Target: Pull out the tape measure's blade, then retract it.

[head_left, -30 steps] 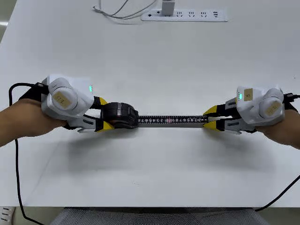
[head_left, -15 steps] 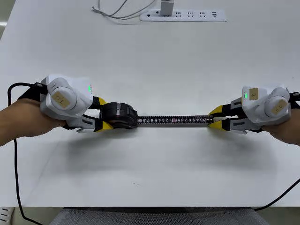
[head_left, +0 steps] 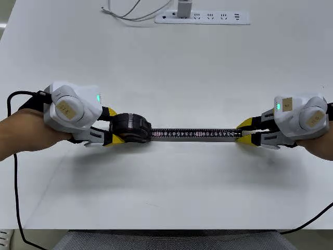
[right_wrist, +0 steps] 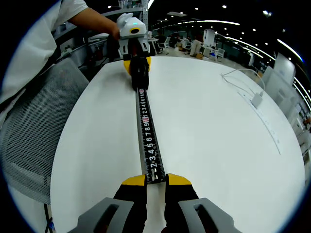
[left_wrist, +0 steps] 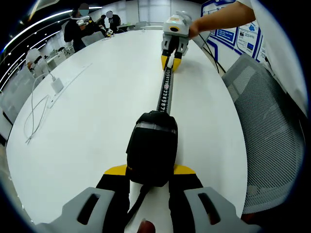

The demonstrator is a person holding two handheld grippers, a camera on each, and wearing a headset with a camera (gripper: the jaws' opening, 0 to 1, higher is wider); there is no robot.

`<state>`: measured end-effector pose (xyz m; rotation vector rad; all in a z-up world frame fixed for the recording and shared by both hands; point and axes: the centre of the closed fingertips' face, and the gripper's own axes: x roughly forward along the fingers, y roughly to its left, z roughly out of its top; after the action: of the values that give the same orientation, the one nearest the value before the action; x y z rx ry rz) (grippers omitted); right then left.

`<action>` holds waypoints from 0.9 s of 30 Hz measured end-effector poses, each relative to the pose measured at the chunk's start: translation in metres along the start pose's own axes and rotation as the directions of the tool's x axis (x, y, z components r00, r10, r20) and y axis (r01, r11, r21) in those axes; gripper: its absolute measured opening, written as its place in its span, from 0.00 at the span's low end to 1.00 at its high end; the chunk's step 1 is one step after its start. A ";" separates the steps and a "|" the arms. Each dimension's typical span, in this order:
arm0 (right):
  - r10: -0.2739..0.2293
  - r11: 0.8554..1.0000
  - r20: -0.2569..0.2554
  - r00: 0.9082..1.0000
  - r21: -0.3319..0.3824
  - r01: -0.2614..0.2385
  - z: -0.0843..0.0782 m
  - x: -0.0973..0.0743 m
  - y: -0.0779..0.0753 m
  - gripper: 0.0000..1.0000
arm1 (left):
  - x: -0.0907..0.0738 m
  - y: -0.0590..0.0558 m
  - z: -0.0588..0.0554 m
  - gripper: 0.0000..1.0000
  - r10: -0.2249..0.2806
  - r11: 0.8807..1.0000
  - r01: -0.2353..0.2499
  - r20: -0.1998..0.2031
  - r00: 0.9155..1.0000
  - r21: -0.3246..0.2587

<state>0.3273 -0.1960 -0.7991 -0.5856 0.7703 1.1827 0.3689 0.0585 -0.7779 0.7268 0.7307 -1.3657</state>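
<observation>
I'm over a plain white bench in an open office, with one power strip at 12 o'clock and one mesh chair beside it. At 9 my left claw clamps the single tape measure. At 3 my right claw pinches the end of its blade, which is stretched between them.

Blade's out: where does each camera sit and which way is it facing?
Head view: on the headset, looking down at the table; left hand, right hand, left tongs on the tape measure case, right tongs on the blade.
Left gripper view: on the left tongs, facing along the blade to the right tongs; own jaws clasp the case.
Right gripper view: on the right tongs, facing the case; own jaws pinch the blade's end.
Shared: both gripper views show the blade.
</observation>
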 end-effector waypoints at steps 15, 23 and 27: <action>-0.007 1.000 -0.037 0.999 0.004 0.007 -0.017 -0.013 -0.002 0.09 | 0.000 0.000 -0.001 0.25 0.000 1.000 0.000 -0.004 1.000 0.005; -0.018 1.000 -0.052 0.998 -0.004 0.018 -0.020 -0.013 -0.006 0.09 | 0.000 0.000 0.000 0.26 0.007 1.000 -0.007 -0.007 1.000 0.009; -0.011 1.000 -0.055 0.998 -0.003 0.011 -0.020 -0.013 -0.005 0.09 | 0.001 0.000 0.000 0.26 0.007 1.000 -0.007 -0.008 1.000 0.010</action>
<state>0.3251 -0.2203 -0.8009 -0.6262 0.8117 1.1615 0.3694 0.0580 -0.7783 0.7424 0.7275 -1.3611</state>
